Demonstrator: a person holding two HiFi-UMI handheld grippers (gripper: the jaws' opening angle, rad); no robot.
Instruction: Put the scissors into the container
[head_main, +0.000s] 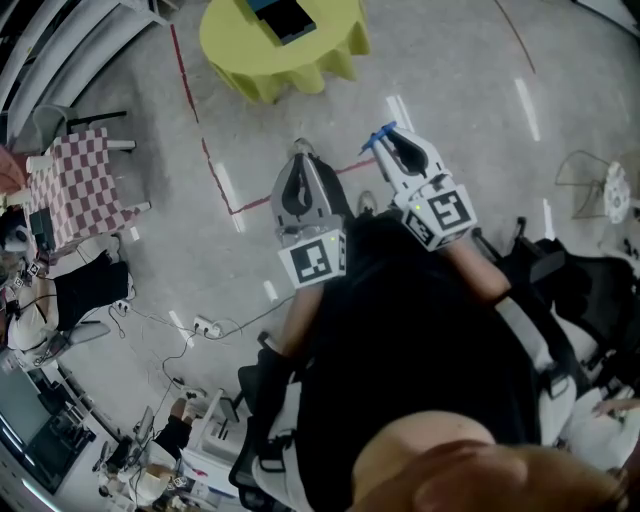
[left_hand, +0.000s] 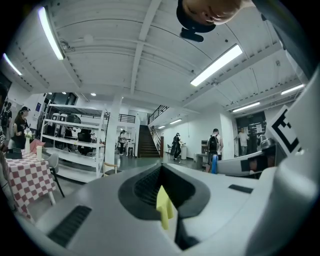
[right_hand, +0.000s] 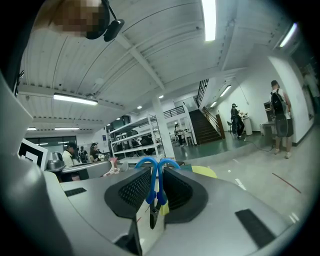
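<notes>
Right now the right gripper (right_hand: 157, 172) is pinching the scissors (right_hand: 152, 181) between its jaws, with the blue handles sticking out past the tips. The left gripper (left_hand: 161, 170) is holding its jaws pressed together on nothing. Both are hanging over the floor (head_main: 200, 230), well apart from the yellow table (head_main: 240, 50) carrying a dark box (head_main: 285, 15).

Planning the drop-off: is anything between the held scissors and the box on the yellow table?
Nothing visible does. The right gripper holds the scissors, and only floor lies between them and the table carrying the box.
</notes>
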